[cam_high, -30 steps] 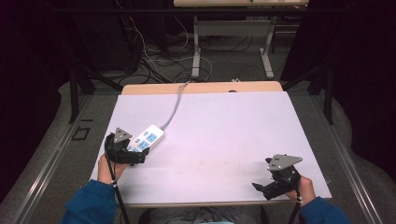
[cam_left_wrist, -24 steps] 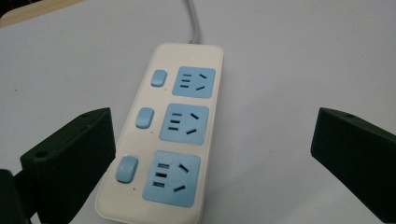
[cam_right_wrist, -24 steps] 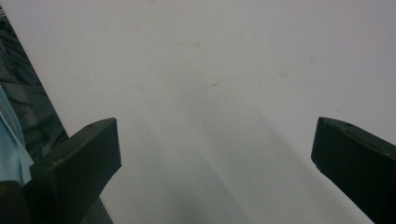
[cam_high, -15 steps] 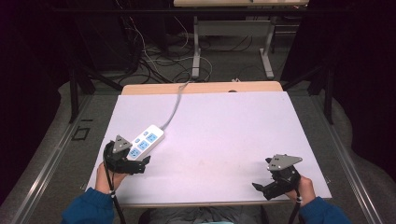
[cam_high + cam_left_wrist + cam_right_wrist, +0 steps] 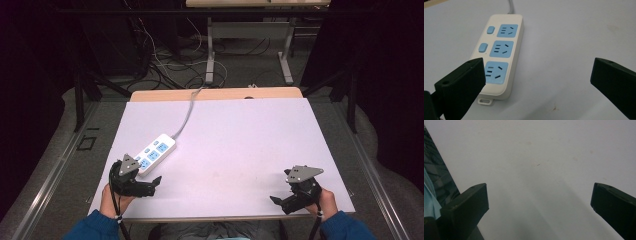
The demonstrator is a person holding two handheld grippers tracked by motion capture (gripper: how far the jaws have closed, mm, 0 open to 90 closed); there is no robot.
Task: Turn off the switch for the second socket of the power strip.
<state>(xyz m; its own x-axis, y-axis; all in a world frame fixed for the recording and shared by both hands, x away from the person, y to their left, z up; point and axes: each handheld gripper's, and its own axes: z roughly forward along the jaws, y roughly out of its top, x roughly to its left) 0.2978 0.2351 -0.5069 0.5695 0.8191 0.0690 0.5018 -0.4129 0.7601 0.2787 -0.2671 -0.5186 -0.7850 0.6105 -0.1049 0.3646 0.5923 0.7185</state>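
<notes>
White plastic with pale-blue faces, the power strip lies flat on the left half of the bench, set at a slant, with its grey cord running off toward the far edge. In the left gripper view it shows three blue outlets in a row and two small blue switches beside the farther ones, plus a little mounting tab at its near end. The left tongs hover near the front left corner, just beside the strip's near end without touching it; the jaws stand wide apart, one dark jaw overlapping the strip's near corner in that camera. The right tongs sit near the front right corner, well apart from the strip, jaws likewise spread over bare, lightly marked bench surface.
</notes>
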